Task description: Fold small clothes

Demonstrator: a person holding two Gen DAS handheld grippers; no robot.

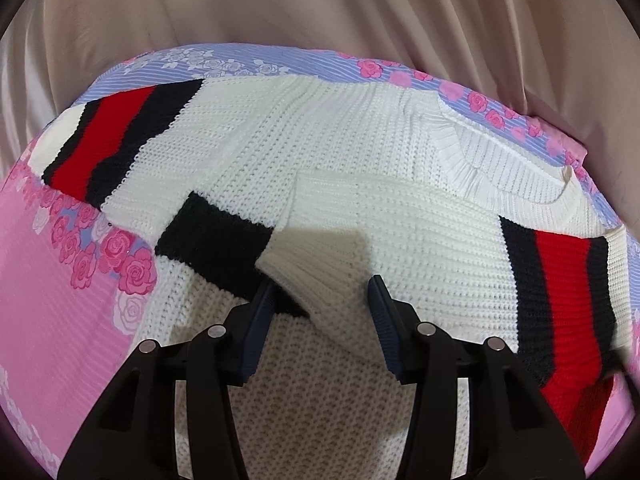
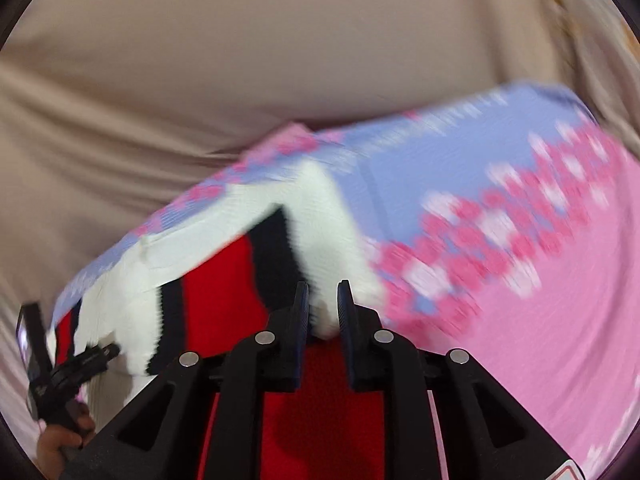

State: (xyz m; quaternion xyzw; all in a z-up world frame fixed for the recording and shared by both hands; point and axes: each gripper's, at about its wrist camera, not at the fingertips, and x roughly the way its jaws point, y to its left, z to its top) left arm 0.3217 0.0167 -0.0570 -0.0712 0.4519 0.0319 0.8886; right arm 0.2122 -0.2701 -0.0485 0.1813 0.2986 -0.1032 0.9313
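A white knit sweater (image 1: 304, 152) with black and red stripes on the sleeves lies on the floral pink and lilac sheet (image 1: 44, 312). My left gripper (image 1: 322, 286) is open, with a white ribbed cuff (image 1: 316, 276) lying between its jaws; one striped sleeve is folded across the sweater's body. My right gripper (image 2: 323, 292) is shut on the white end of the other striped sleeve (image 2: 224, 280), seen in the blurred right wrist view. The left gripper and the hand holding it also show in the right wrist view at the lower left (image 2: 68, 372).
A beige draped cloth (image 1: 320, 0) hangs behind the bed. The sheet's far edge (image 1: 568, 140) drops off near the sweater's collar. Pink sheet (image 2: 540, 320) spreads to the right of my right gripper.
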